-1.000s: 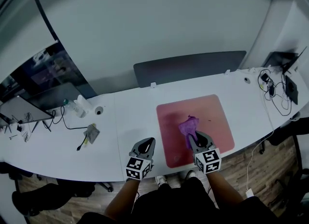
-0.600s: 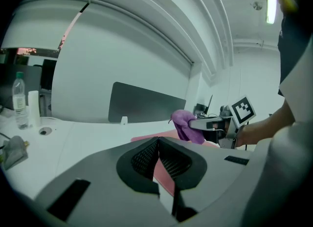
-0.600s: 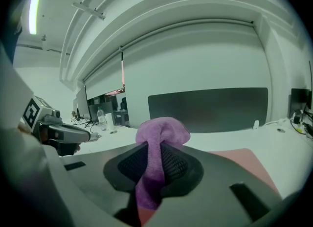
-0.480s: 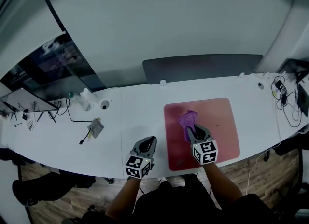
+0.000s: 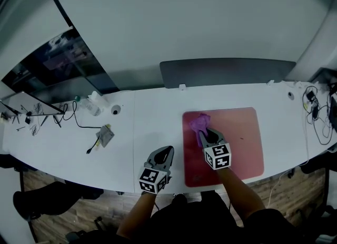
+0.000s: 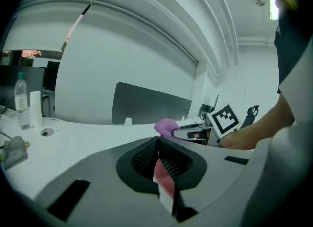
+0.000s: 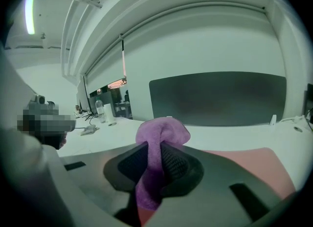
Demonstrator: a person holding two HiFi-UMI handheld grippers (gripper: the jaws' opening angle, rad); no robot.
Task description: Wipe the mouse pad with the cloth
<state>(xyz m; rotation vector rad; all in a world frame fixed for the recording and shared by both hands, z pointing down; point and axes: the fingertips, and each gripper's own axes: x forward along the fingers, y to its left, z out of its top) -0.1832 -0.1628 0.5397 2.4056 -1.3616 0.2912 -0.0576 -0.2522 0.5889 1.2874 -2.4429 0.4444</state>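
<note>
A steep downward look at a long white surface (image 5: 147, 127). A pink mouse pad (image 5: 239, 132) lies flat on it at centre right, its near edge close to the surface's front edge. The right claw (image 5: 206, 132) is over the left half of the pad and points away from the person. Its jaws are clamped on a purple cloth (image 5: 198, 123). In the right gripper view, the cloth runs up between the two black ribbed pads, pinched tight. It bulges out in a rounded bunch above the tips, with the pink pad showing beyond on the right. From above, the bunched cloth sits over the pad near its far left corner; how hard it presses on the pad cannot be told. The left claw (image 5: 165, 152) is over bare white surface just left of the pad, near the front edge. Its jaws are pressed together with nothing between them, and a strip of pink shows below where they meet. From that claw's own view, the purple cloth is ahead and slightly to the right. A dark grey panel (image 5: 226, 72) stands upright along the far edge of the surface, behind the pad. A clear bottle (image 6: 20, 99) stands well off to the left. Black cables (image 5: 316, 106) trail across the far right end.
</note>
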